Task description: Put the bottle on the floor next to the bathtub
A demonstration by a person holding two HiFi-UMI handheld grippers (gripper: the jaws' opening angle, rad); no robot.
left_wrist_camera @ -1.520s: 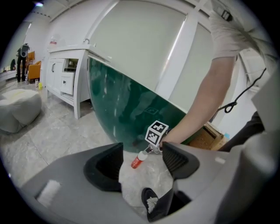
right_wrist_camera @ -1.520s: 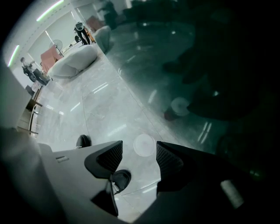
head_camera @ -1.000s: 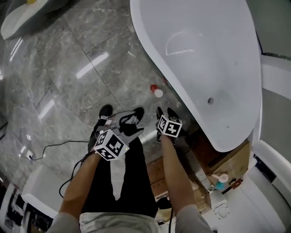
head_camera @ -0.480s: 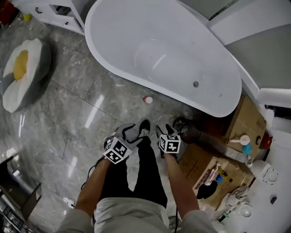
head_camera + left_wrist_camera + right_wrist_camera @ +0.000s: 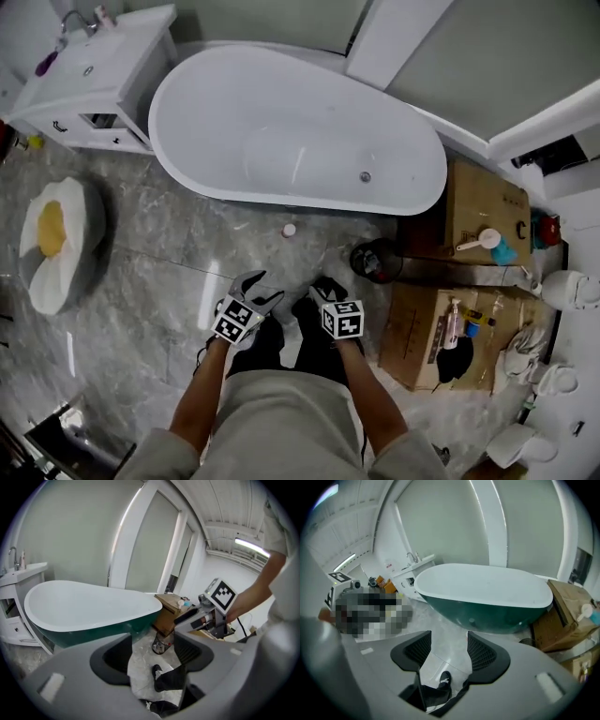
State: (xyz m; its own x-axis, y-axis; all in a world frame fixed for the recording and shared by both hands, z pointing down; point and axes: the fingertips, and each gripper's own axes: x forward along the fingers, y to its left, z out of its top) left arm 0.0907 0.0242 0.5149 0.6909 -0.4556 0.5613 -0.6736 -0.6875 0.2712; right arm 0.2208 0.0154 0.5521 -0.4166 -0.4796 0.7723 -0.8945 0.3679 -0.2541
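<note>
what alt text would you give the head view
A small bottle sits on the grey floor beside a white bathtub. Seen from above, a person stands facing it, the left gripper and right gripper held out, fingers apart and empty.

Ahead of the left claw (image 5: pixel 260 288) and right claw (image 5: pixel 325 289), the bottle (image 5: pixel 289 230) is a mere red-and-white speck beside the bathtub (image 5: pixel 281 131); upright or lying, probably too small to tell.

The bottle (image 5: pixel 289 230) was on the floor (image 5: pixel 159 253) just beside the bathtub (image 5: pixel 234 103); left gripper (image 5: pixel 262 290) & right gripper (image 5: pixel 326 293) were near, w/o touching it.
</note>
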